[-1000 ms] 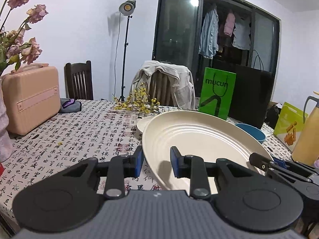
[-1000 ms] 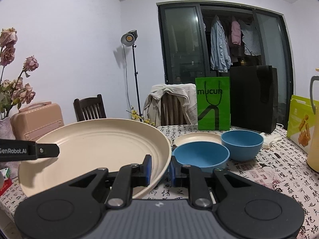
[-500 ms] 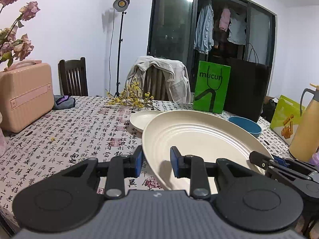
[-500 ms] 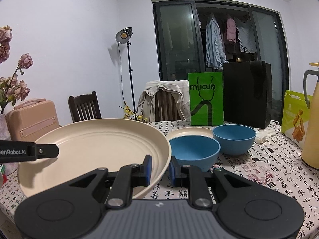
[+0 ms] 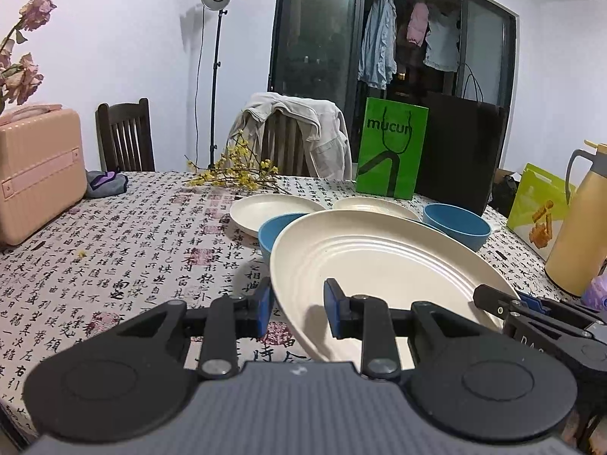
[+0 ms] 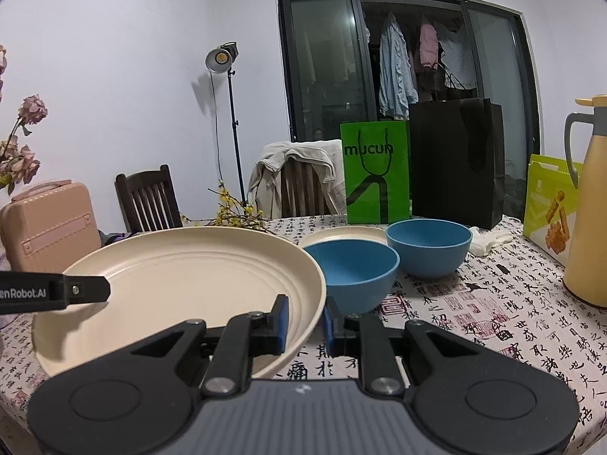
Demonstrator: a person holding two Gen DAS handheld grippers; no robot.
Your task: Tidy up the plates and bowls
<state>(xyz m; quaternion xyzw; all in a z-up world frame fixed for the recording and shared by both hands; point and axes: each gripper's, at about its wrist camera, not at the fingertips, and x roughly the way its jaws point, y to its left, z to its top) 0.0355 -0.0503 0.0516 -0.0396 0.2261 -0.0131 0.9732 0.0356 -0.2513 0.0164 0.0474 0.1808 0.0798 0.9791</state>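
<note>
both the left gripper (image 5: 296, 307) and right gripper (image 6: 304, 320) clench opposite rims of a large cream plate (image 5: 379, 265), carried unplaced; behind it, two blue bowls (image 6: 428, 250) and two small plates (image 5: 273, 212) sit unstacked.

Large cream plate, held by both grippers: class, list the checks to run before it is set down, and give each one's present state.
1. Left gripper clamps the large cream plate rim: ok.
2. Right gripper clamps the opposite rim: ok.
3. Plate clear of the near blue bowl: cannot tell.
4. Plate level: not ok, tilted.
5. Small cream plates free to stack on: ok.
</note>
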